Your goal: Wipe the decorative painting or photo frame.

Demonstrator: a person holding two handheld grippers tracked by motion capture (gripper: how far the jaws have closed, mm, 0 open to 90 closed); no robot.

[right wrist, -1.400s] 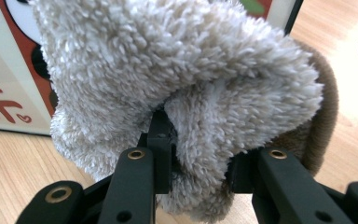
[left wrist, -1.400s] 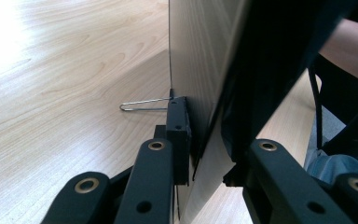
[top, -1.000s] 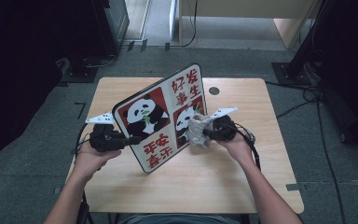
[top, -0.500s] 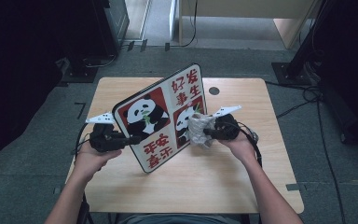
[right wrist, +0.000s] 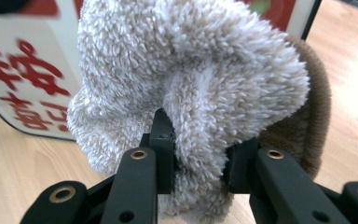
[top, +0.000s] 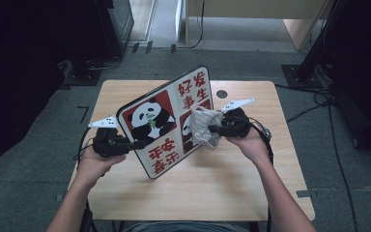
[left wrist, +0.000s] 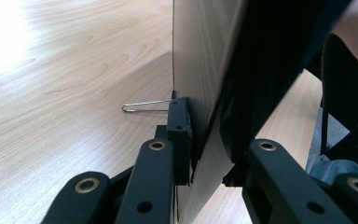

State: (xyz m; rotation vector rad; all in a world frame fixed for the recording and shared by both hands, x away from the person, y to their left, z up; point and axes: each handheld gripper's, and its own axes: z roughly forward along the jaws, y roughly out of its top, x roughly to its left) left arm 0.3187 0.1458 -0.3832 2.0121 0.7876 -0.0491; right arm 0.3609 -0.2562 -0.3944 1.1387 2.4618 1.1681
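A white board [top: 166,123] printed with pandas and red characters stands tilted on edge on the wooden table [top: 232,183]. My left gripper [top: 136,144] is shut on its left edge; in the left gripper view the board's thin edge [left wrist: 200,84] sits pinched between the jaws of the left gripper [left wrist: 205,144]. My right gripper [top: 212,129] is shut on a fluffy grey-white cloth [top: 204,126] that rests against the board's printed face. In the right gripper view the cloth [right wrist: 191,79] bulges out around the jaws of the right gripper [right wrist: 200,154], with the board [right wrist: 18,70] just behind it.
A thin wire loop [left wrist: 142,106] sticks out from the board's back near the tabletop. A dark round hole [top: 221,94] marks the table's far side. Cables [top: 319,101] trail over the floor at the right.
The right gripper has moved a little up the board's face with the cloth in it. The left gripper and the board have kept still.
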